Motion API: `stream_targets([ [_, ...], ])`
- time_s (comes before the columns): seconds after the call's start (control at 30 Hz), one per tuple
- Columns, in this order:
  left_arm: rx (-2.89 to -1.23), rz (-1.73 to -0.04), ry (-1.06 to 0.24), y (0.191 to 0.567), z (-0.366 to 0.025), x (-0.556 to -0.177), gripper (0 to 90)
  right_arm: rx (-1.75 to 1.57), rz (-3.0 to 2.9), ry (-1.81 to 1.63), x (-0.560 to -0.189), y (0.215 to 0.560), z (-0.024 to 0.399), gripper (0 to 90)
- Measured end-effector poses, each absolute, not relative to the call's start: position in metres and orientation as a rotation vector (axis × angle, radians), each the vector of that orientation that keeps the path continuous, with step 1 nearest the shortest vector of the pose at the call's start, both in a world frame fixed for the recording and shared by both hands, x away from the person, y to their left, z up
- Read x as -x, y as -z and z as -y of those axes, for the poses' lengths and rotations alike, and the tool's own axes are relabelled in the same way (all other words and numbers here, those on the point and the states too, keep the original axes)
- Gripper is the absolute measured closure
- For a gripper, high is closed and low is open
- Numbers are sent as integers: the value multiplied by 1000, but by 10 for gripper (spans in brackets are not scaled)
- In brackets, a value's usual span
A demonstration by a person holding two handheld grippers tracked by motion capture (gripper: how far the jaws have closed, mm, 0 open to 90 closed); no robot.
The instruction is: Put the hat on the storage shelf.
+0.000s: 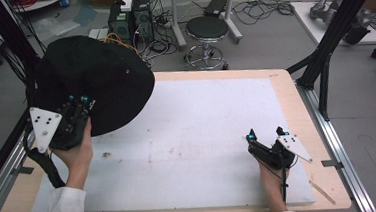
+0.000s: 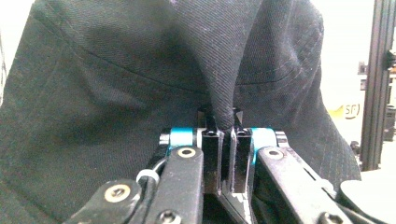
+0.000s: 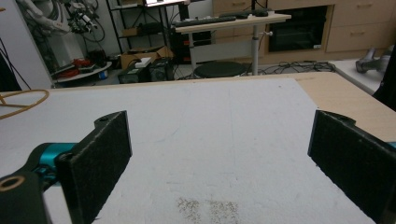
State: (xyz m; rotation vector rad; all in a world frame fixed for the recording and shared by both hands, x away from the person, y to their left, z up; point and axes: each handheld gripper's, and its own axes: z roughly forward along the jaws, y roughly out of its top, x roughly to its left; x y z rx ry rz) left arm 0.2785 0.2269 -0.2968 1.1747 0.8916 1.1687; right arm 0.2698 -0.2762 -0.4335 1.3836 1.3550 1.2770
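Note:
A wide black fabric hat (image 1: 94, 80) hangs over the table's far left corner, lifted off the white mat (image 1: 193, 135). My left gripper (image 1: 78, 101) is shut on a fold of its brim. In the left gripper view the hat (image 2: 116, 79) spreads across the picture, and a pinch of cloth sits clamped between the jaws of the left gripper (image 2: 226, 123). My right gripper (image 1: 266, 134) rests low at the mat's right front, held by a hand. Its jaws stand wide apart in the right gripper view (image 3: 219, 154), with bare mat between them.
The mat covers most of a wooden table (image 1: 296, 103). A faint brown stain (image 3: 208, 207) marks the mat just ahead of the right gripper. Black frame posts (image 1: 332, 41) stand at the table's right. A stool (image 1: 206, 34) and cables lie on the floor beyond.

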Motion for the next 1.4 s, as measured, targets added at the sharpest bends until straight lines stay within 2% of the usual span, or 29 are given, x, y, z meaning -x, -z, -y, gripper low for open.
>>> stream_targets([
  [0.43, -1121, -938, -1167, 286, -237, -307, 867, -1360, -1368, -1284, -269, 433, 274, 52],
  [1.4, -1157, -1007, -1024, 247, -232, -417, 867, -1337, -1381, -1278, -270, 433, 271, 52],
])
